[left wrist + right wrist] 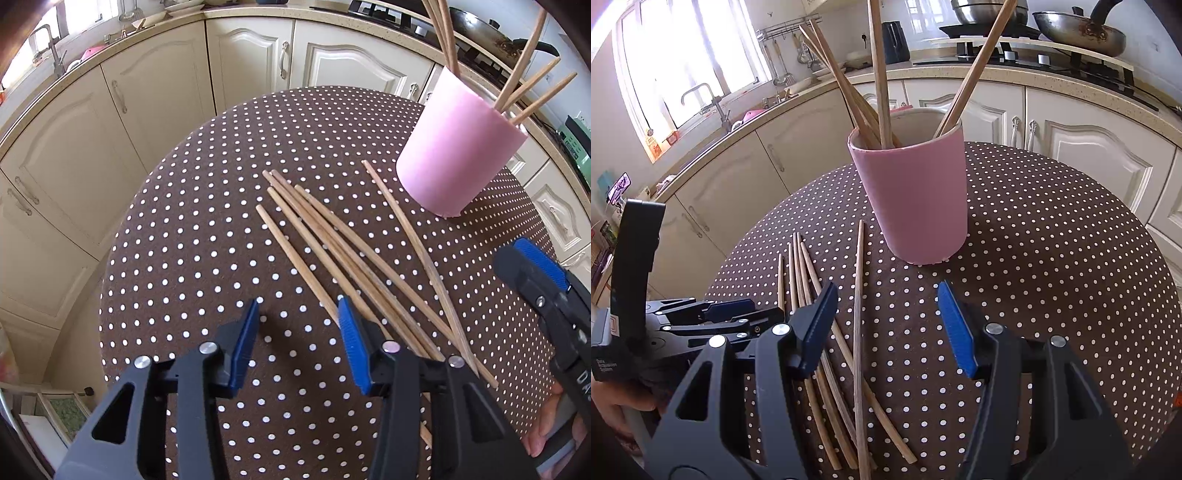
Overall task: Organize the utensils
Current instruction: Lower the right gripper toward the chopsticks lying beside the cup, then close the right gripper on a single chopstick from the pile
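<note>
A pink cup [458,147] [914,199] stands on the polka-dot table and holds several wooden chopsticks [877,74]. Several loose chopsticks [332,243] [857,295] lie flat on the cloth in front of it. My left gripper [301,343] is open and empty, low over the near ends of the loose chopsticks. My right gripper [886,325] is open and empty, above the loose chopsticks and just short of the cup. It also shows at the right edge of the left wrist view [535,280]. The left gripper shows at the left of the right wrist view [716,314].
The round table [207,236] [1052,236] has a brown cloth with white dots. Cream kitchen cabinets [251,55] and a counter with a sink [701,99] and stove pans [1078,29] curve behind it.
</note>
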`<state>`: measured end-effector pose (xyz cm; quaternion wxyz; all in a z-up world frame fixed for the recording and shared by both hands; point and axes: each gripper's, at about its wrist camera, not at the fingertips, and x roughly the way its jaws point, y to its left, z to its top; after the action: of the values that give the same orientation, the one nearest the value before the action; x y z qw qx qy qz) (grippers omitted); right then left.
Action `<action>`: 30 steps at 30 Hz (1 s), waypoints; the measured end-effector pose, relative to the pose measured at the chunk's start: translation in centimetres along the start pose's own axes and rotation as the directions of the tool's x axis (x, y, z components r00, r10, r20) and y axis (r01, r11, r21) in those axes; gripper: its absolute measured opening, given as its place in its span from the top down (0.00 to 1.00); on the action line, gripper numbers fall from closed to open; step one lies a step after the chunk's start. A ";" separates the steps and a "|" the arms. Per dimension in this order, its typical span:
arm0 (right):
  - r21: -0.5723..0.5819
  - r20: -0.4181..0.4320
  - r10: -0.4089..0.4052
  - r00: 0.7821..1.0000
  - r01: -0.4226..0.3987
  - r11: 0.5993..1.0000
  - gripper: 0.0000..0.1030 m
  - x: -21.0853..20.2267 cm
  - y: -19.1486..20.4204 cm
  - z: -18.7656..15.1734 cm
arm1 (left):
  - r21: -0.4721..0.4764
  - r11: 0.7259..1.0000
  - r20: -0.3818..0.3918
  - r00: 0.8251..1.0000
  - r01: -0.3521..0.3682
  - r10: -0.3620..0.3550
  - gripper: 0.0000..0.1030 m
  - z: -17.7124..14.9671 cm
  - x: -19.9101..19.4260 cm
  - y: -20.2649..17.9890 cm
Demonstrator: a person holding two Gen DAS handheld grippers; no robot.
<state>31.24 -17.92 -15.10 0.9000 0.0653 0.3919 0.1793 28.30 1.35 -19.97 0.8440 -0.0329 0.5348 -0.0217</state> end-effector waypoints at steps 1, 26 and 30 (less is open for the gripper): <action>-0.003 -0.009 -0.004 1.000 0.004 1.000 0.45 0.2 0.1 0.0 | 0.011 1.000 0.001 1.000 -0.012 0.012 0.57 0.2 0.2 -0.4; -0.137 -0.258 -0.049 0.965 0.014 0.991 0.52 5.7 3.5 1.5 | 0.179 0.983 -0.005 0.999 0.036 -0.036 0.88 0.9 -0.1 1.0; -0.153 -0.307 -0.058 0.950 0.011 0.988 0.67 6.9 3.8 1.5 | 0.158 0.987 -0.023 0.999 0.030 -0.027 0.88 1.1 0.0 1.3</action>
<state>35.65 -11.73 -17.81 0.8323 -0.0380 0.5153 0.2005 29.32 2.67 -19.62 0.8381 0.0267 0.5395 -0.0765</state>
